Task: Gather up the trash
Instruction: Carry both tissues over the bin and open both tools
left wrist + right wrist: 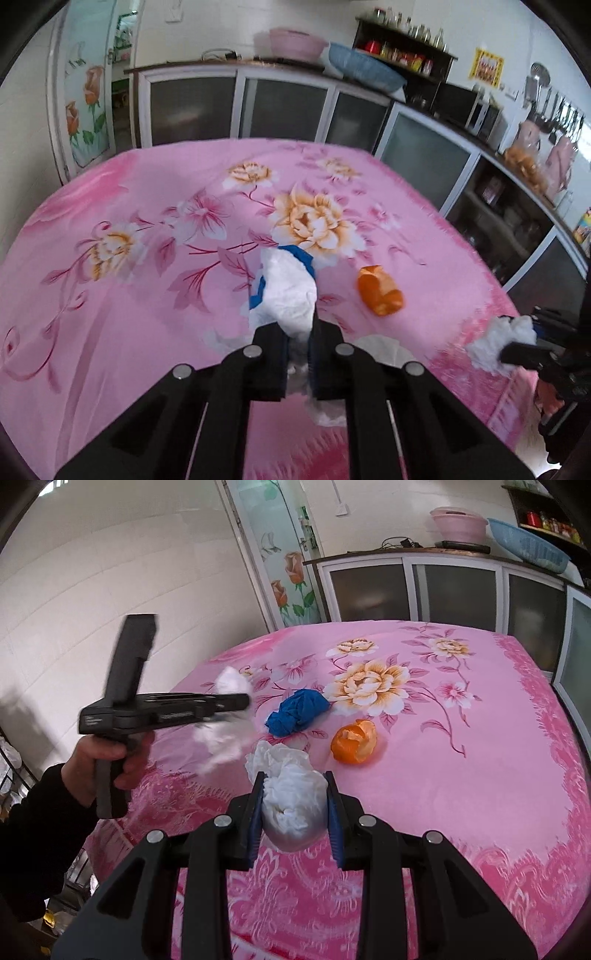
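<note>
White tissue (291, 295) upright, clamped in left gripper (297, 354) jaws, right gripper (293, 805) jaws clamping tissue wad (293, 801)

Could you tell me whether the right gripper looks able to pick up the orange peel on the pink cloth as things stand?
Probably not yet. The right gripper is shut on a white tissue wad, so its jaws are occupied. The orange peel lies uncovered on the pink cloth just beyond, with nothing in between.

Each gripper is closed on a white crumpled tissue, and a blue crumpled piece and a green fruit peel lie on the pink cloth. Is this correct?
Not quite: the fruit peel is orange, not green, as the right wrist view shows. The rest holds: left gripper and right gripper each clamp a white tissue, and the blue piece lies on the pink cloth.
</note>
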A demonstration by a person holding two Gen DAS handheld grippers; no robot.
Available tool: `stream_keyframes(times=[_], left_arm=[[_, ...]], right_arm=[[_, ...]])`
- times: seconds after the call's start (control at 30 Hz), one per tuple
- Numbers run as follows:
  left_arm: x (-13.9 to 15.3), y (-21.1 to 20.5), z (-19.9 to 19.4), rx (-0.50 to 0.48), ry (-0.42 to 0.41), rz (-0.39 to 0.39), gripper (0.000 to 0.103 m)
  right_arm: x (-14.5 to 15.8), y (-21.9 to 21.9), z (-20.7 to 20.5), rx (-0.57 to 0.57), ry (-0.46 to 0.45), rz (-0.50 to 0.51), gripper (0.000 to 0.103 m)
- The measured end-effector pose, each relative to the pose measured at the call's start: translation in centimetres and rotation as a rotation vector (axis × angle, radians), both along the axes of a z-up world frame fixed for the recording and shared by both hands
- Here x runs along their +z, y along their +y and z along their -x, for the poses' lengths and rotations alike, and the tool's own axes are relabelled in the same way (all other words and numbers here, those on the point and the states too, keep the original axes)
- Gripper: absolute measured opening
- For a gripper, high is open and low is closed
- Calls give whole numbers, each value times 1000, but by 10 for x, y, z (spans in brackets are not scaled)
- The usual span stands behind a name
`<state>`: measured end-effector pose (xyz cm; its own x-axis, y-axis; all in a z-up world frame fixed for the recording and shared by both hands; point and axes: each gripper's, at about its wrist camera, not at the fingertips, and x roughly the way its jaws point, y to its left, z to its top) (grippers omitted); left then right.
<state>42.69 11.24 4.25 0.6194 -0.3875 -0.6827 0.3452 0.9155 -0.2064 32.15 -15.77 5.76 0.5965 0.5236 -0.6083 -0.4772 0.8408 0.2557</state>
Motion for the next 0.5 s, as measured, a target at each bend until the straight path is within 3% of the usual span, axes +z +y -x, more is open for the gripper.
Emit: stream_keyframes(times=[0.27, 0.5], left_arm=[[12, 8, 85, -19, -21, 74, 7], [9, -55, 146, -185, -12, 121, 8]], right_arm=[[19, -40, 65, -87, -19, 21, 28], [33, -98, 164, -237, -42, 26, 28]])
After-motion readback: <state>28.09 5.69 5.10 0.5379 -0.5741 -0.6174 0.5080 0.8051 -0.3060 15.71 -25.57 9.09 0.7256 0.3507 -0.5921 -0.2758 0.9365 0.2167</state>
